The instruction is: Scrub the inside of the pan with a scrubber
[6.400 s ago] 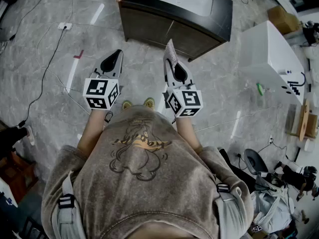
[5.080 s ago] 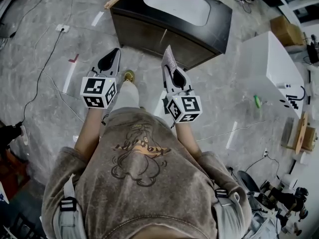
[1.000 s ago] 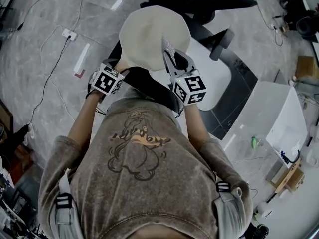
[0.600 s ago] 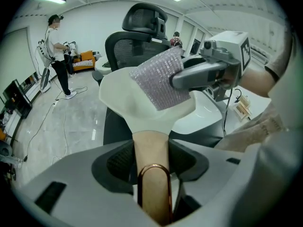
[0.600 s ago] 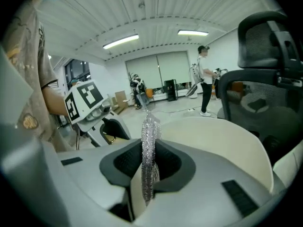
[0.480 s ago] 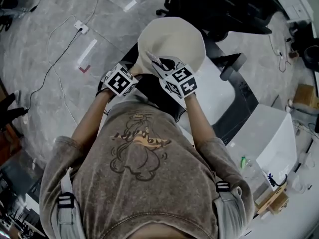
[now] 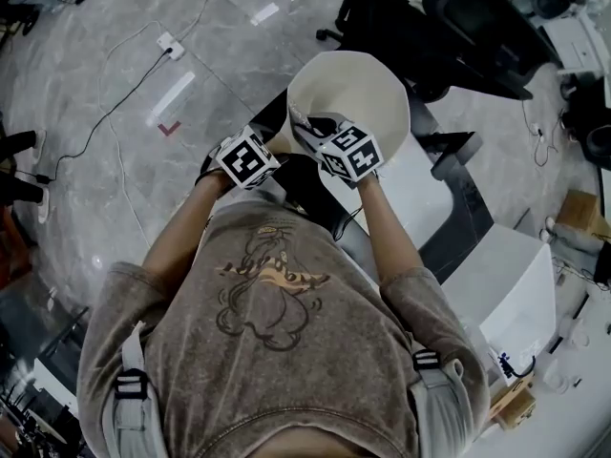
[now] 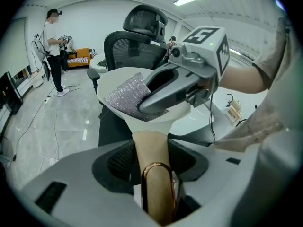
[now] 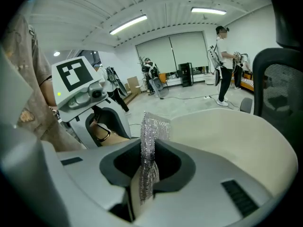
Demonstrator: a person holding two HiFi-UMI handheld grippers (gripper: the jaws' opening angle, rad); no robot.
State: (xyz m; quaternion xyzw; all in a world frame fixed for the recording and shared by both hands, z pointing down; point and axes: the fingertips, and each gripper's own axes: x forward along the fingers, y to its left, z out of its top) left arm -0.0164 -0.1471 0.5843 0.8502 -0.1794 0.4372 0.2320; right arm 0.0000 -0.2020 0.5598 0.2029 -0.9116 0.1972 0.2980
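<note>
The pan (image 7: 353, 98) is cream-coloured with a pale wooden handle (image 8: 152, 148) that carries a copper ring. My left gripper (image 7: 265, 147) is shut on that handle and holds the pan off the table; in the left gripper view the handle runs out between its jaws (image 8: 152, 167). My right gripper (image 7: 305, 128) is shut on a silver mesh scrubber (image 9: 150, 141). It reaches over the pan's near rim, and the scrubber (image 8: 127, 97) lies against the pan's inside near the handle side. The pan's inner wall (image 9: 236, 136) curves off to the right in the right gripper view.
A black office chair (image 7: 477, 12) stands beyond the pan. Below it is a white tabletop (image 7: 410, 194) with a dark edge, and a white cabinet (image 7: 516, 294) at right. A power strip (image 7: 172, 44) and cables lie on the grey floor. People stand far off in the room (image 8: 53, 46).
The person walked up to the dark table and my left gripper took the pan by its handle. In the last second my right gripper swung down and left, bringing the scrubber into the pan.
</note>
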